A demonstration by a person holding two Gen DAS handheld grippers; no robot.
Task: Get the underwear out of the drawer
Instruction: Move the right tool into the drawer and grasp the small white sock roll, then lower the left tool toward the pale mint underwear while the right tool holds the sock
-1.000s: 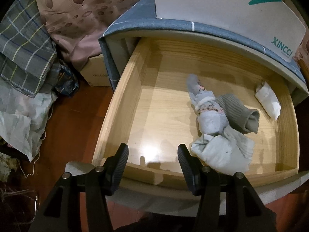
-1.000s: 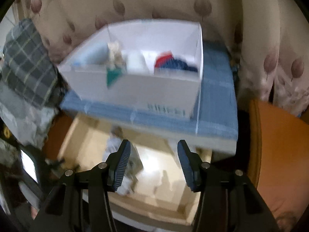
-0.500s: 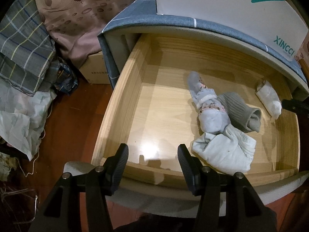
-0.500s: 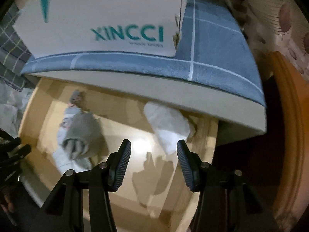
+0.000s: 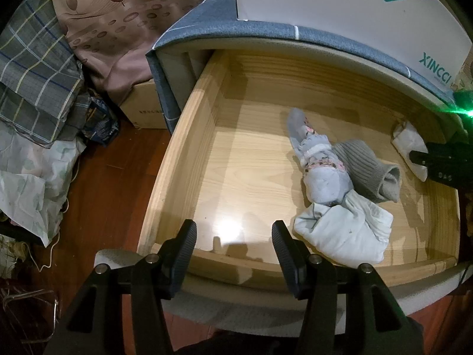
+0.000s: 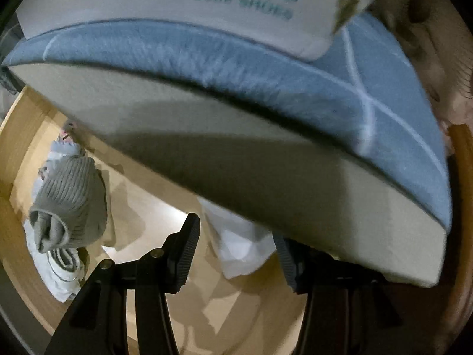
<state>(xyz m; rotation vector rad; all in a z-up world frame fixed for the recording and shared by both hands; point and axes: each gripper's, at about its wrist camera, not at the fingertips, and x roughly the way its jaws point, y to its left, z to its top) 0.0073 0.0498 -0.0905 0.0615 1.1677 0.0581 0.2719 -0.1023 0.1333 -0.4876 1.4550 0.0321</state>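
- Right now the right gripper (image 6: 236, 248) reaches into the open drawer (image 5: 189, 136), jaws spread wide on either side of a folded white piece of underwear (image 6: 239, 251) tucked at the back right, partly under the cabinet's overhang.
- Presumably it goes in low because that blue-covered top (image 6: 207, 56) leaves little room.
- Meanwhile the left gripper (image 5: 233, 236) hovers above the drawer's front edge, also spread and empty, likely keeping clear.
- A grey sock roll (image 5: 366, 168) and pale bundle (image 5: 343, 236) lie mid-drawer, untouched.

A heap of clothes (image 5: 334, 189) lay in the drawer (image 5: 165, 195), right of its middle. A folded cloth (image 5: 409, 148) sat in the far right corner. A box (image 5: 340, 3) stood on the cabinet top (image 5: 207, 20) behind.
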